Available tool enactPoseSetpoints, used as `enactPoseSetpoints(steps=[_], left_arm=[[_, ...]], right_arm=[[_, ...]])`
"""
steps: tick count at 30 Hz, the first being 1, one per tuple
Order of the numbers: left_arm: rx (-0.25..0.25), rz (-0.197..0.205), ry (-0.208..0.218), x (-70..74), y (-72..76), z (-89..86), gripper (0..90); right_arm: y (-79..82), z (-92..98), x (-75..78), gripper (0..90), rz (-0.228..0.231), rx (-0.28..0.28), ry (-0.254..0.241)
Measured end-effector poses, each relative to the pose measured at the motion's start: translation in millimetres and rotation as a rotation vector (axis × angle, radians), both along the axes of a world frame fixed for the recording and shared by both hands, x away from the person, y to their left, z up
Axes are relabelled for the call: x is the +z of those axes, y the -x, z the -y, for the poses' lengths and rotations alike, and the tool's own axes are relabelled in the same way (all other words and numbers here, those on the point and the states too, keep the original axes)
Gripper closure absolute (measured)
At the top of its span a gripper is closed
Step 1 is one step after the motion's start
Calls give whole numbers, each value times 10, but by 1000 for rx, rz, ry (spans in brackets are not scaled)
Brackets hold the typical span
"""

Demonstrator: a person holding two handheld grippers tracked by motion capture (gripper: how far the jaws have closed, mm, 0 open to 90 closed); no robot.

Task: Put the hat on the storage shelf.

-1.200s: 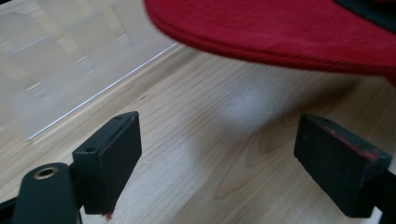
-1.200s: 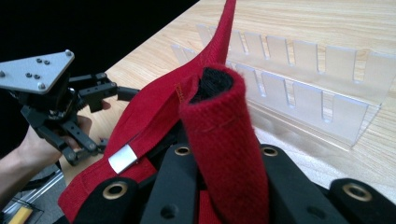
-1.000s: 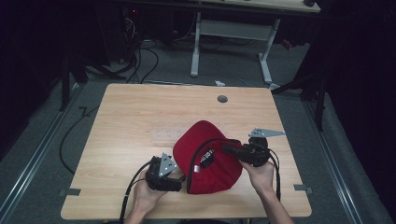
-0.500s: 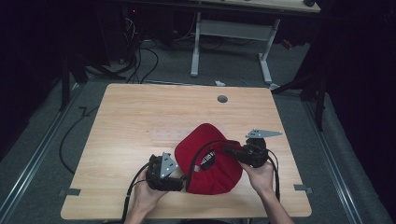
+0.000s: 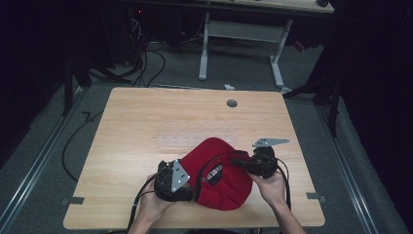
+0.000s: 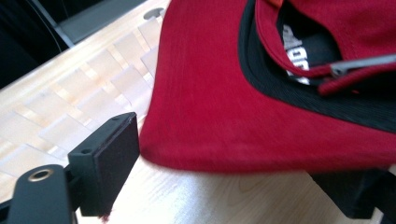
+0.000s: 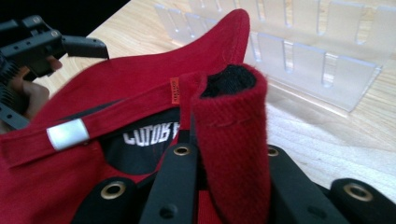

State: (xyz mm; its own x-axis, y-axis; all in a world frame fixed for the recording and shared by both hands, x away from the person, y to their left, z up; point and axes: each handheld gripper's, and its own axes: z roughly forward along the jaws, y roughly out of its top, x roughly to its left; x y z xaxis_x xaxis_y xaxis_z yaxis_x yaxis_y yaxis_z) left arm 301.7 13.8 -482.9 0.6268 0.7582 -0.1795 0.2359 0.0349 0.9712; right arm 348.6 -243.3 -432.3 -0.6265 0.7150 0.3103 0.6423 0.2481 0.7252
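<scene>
Cap (image 5: 221, 173) sits at the near edge of the table (image 5: 146, 126), upside down. Your right gripper (image 5: 238, 162) pinches its back rim to hold it up; your left gripper (image 5: 187, 187) brackets the brim, jaws wide, not yet pressing.

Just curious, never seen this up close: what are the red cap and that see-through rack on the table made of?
The red cap looks like woven cotton twill, matte, with visible ribbed weave and stitching. The rack seems clear acrylic or similar plastic: transparent, glossy slotted dividers.
</scene>
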Motion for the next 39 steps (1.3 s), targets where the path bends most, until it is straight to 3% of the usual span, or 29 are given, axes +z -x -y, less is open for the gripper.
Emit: enactPoseSetpoints(steps=[11, 15, 28, 36, 39], left_arm=[[-11, 3, -22, -4, 29, -14, 316], [-16, -4, -51, 18, 31, -40, 359], [-11, 3, -78, 12, 39, -49, 372], [-87, -25, -98, 58, 101, -66, 541], [-131, -70, -58, 150, 122, -109, 612]], right_arm=[[17, -36, -6, 840, -23, 24, -24], [16, -61, -16, 838, -31, 37, -32], [-7, -79, -95, 837, -93, 70, -80], [-20, -74, -98, 829, -96, 87, -98], [-28, -61, -95, 816, -88, 91, -116]])
